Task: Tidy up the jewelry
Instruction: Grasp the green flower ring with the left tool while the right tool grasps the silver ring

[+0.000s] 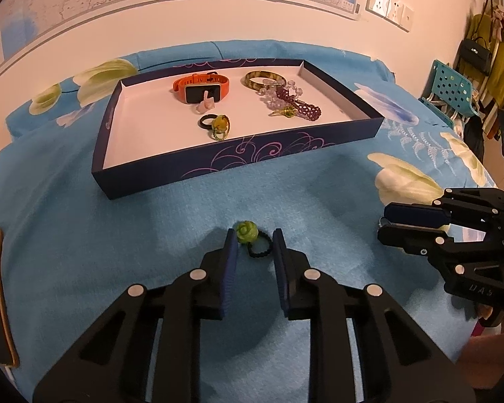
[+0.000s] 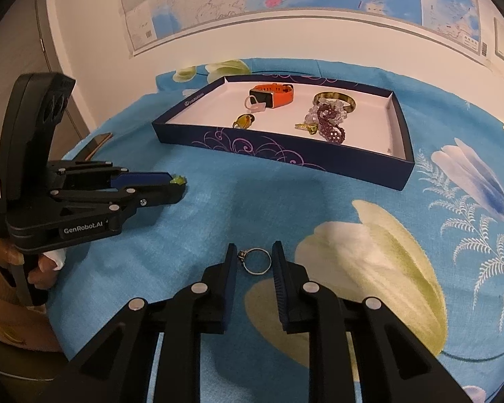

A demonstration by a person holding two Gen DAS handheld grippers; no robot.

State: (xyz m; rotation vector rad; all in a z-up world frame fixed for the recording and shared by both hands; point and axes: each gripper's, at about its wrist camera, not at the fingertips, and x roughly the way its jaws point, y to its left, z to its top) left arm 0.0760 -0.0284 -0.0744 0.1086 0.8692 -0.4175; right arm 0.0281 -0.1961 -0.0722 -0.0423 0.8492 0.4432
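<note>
A green rose ring with a black beaded band lies on the blue cloth between the fingers of my open left gripper. A thin silver ring lies on the cloth between the fingers of my open right gripper. Neither is clamped. The dark blue tray further back holds an orange watch, a brown bangle, purple and clear bead bracelets and small rings. The tray also shows in the right wrist view.
The blue floral cloth covers the whole surface. A phone lies at the left edge. A wall with maps stands behind. A teal chair and hanging clothes stand at the right.
</note>
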